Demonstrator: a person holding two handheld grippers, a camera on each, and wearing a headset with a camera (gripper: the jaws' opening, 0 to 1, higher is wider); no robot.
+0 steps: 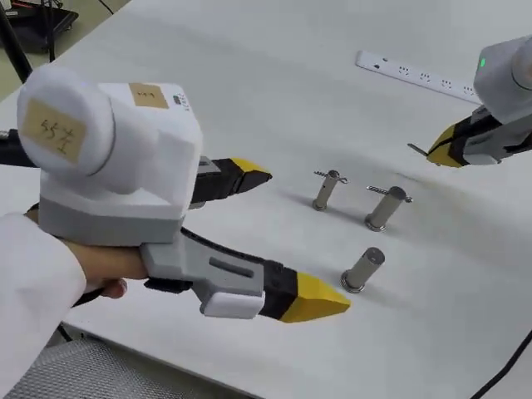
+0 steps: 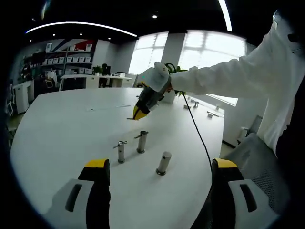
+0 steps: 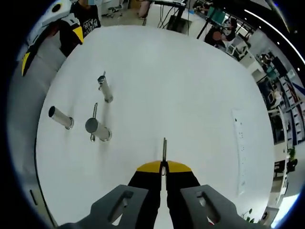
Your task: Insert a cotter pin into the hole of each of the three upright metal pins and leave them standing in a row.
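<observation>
Head view places a white surface [image 1: 249, 75] beneath all the parts. Left gripper [image 1: 295, 239] is the largest item, at the near left, held by a hand [image 1: 108, 264] in a white sleeve [image 1: 29, 291]. Its fingers [image 1: 320, 303] are spread wide with nothing between them, and they stop short of the parts. Right gripper [image 1: 436, 156] hangs at the far right, above the surface. Its fingers are pressed together on a loose cotter pin [image 1: 418, 150] that projects from the tips. A power strip [image 1: 416, 76] lies toward the far edge, well apart from the parts. Three metal pins stand on their bases between the two grippers. Rear-left pin [image 1: 327, 193] carries a fitted cotter pin [image 1: 331, 175] through its head, as does rear-right pin [image 1: 385, 209]. Near pin [image 1: 363, 270], just in front of those two, has a bare head.
</observation>
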